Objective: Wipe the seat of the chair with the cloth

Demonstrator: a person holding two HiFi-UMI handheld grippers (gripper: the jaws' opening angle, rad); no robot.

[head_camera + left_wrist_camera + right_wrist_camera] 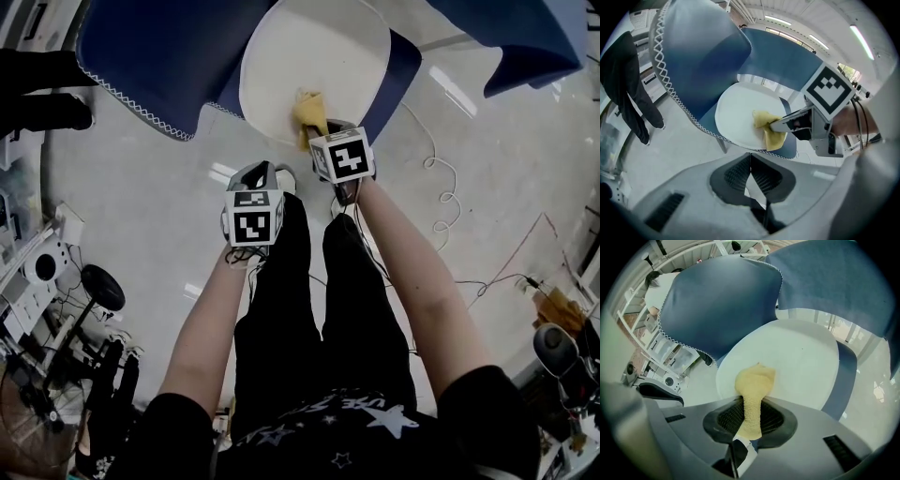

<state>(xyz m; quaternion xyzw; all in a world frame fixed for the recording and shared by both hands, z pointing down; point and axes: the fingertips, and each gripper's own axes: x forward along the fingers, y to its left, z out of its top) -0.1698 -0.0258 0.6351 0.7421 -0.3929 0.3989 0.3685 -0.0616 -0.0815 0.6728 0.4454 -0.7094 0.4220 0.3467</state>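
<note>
A chair with a white seat [314, 66] and blue shell stands in front of me; the seat also shows in the left gripper view [740, 117] and the right gripper view [797, 362]. My right gripper [323, 141] is shut on a yellow cloth [309, 114], whose bunched end rests on the near edge of the seat. The cloth [752, 394] runs between the closed jaws, and from the left it hangs partly over the seat's rim [771, 133]. My left gripper [267, 180] is held back from the chair, shut with nothing in it [750, 173].
A blue chair back [159, 47] rises at the left and another blue piece [516, 28] at the upper right. Cables [441, 197] lie on the pale floor at the right. Equipment [47, 272] crowds the left edge. My legs [319, 300] stand just behind the grippers.
</note>
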